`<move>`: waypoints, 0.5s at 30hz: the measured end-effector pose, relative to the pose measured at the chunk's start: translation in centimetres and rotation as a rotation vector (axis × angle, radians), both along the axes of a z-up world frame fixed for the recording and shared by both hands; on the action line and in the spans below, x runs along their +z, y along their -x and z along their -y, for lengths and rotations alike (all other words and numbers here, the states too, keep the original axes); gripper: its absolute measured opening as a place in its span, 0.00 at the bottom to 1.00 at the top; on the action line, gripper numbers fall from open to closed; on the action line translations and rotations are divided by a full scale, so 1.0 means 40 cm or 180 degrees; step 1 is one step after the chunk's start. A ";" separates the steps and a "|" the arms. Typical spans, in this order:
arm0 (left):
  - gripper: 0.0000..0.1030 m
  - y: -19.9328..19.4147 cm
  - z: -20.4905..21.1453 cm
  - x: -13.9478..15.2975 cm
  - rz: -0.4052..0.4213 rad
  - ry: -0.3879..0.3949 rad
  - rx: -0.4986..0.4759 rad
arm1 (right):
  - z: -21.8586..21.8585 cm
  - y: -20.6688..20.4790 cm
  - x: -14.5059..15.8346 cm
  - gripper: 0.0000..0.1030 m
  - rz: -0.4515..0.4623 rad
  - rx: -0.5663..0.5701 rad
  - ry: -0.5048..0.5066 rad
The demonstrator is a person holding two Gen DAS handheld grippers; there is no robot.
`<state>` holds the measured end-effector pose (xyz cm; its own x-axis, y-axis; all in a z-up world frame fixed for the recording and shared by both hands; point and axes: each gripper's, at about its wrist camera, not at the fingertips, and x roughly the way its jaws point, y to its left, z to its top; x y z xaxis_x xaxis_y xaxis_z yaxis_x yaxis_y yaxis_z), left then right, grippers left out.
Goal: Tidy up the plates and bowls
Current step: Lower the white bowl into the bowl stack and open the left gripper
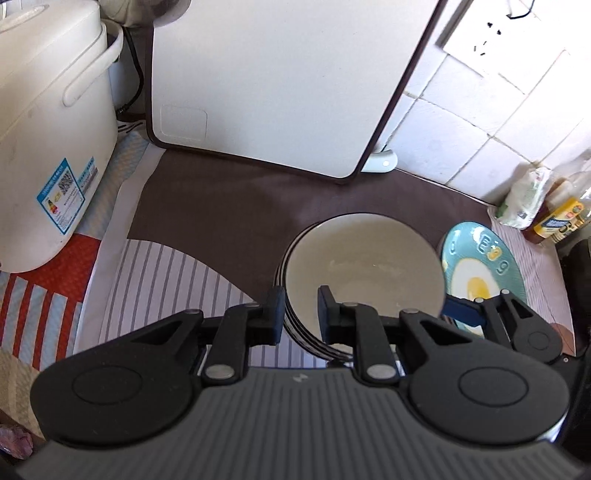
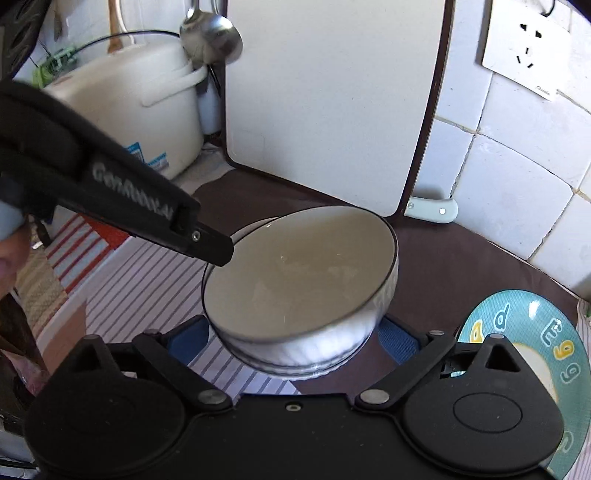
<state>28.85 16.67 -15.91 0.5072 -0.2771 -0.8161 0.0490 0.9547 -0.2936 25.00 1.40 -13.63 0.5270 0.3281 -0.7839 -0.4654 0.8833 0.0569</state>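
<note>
A white bowl with a dark rim [image 1: 364, 258] sits nested on other bowls, on the brown and striped cloth. My left gripper [image 1: 301, 314] straddles the near left rim of the stack, one finger outside and one inside, with a narrow gap. It also shows in the right wrist view [image 2: 218, 251] at the bowl's left rim. My right gripper [image 2: 291, 339] is wide open around the bowl [image 2: 299, 277], its blue pads on either side of the bowl's base. A teal plate with a fried-egg picture [image 1: 480, 273] lies flat to the right [image 2: 535, 354].
A white rice cooker [image 1: 48, 147] stands at the left. A white cutting board [image 1: 277, 81] leans against the tiled wall behind the bowl. Sauce bottles and a bag [image 1: 546, 206] stand at the far right. A ladle [image 2: 210, 35] hangs above.
</note>
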 end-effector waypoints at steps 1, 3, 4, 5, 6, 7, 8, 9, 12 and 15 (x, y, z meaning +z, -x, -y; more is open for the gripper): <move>0.17 0.007 0.000 0.010 -0.0003 0.0034 -0.0024 | 0.005 0.008 0.004 0.97 0.0042 -0.0011 0.0021; 0.17 0.022 -0.003 0.029 -0.0016 0.0092 -0.0049 | 0.019 0.023 0.016 0.97 0.0099 -0.0026 -0.0032; 0.17 0.030 -0.003 0.039 -0.0014 0.0105 -0.0074 | 0.028 0.028 0.022 0.97 0.0088 -0.0041 -0.0067; 0.18 0.039 -0.004 0.049 -0.0005 0.0121 -0.0098 | 0.037 0.034 0.027 0.97 0.0100 -0.0066 -0.0105; 0.18 0.048 -0.005 0.059 0.0007 0.0136 -0.0125 | 0.046 0.041 0.035 0.97 0.0126 -0.0082 -0.0143; 0.20 0.059 -0.004 0.071 0.0027 0.0156 -0.0165 | 0.052 0.048 0.044 0.97 0.0151 -0.0083 -0.0167; 0.21 0.073 -0.003 0.084 0.0051 0.0187 -0.0202 | 0.058 0.057 0.053 0.97 0.0180 -0.0073 -0.0184; 0.21 0.085 -0.004 0.092 0.0069 0.0227 -0.0235 | 0.065 0.068 0.063 0.97 0.0219 -0.0071 -0.0205; 0.25 0.119 -0.010 0.103 0.0096 0.0358 -0.0307 | 0.082 0.103 0.086 0.97 0.0391 -0.0224 -0.0282; 0.27 0.147 -0.021 0.094 0.0071 0.0488 -0.0290 | 0.087 0.147 0.089 0.97 0.0566 -0.0383 -0.0426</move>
